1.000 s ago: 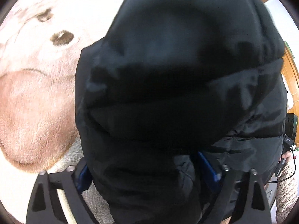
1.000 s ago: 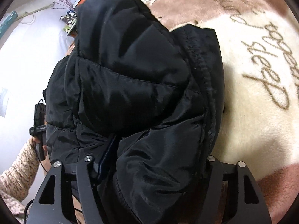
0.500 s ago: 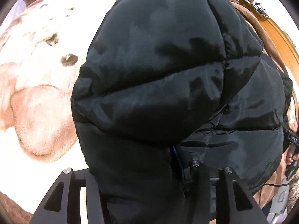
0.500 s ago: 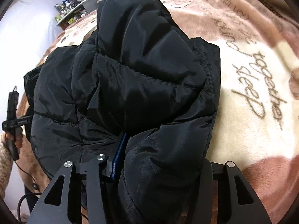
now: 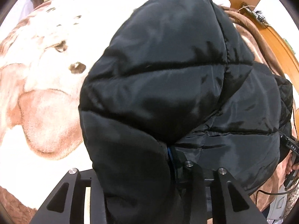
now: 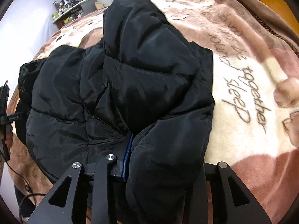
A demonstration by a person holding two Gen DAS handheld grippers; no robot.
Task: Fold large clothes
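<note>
A black quilted puffer jacket (image 5: 168,93) fills both views, bunched over a plush blanket (image 5: 46,102). My left gripper (image 5: 138,168) is shut on a thick fold of the jacket; the fabric covers its left finger and only the blue pad of the right fingertip (image 5: 170,155) shows. In the right wrist view the jacket (image 6: 140,84) lies partly spread on the blanket (image 6: 252,112). My right gripper (image 6: 162,160) is shut on another fold, with the blue pad of its left fingertip (image 6: 128,153) visible and the right finger buried in fabric.
The blanket is cream and brown with a bear print and brown script lettering (image 6: 248,97). A wooden bed frame (image 5: 276,43) runs along the right. Cluttered shelves (image 6: 74,9) stand at the far end. The opposite hand and its gripper body (image 5: 291,158) show at each view's edge.
Both grippers have pulled back and tilted with the jacket, which now lies lower and more spread on the blanket. More of the blanket and the room shows than a second ago.
</note>
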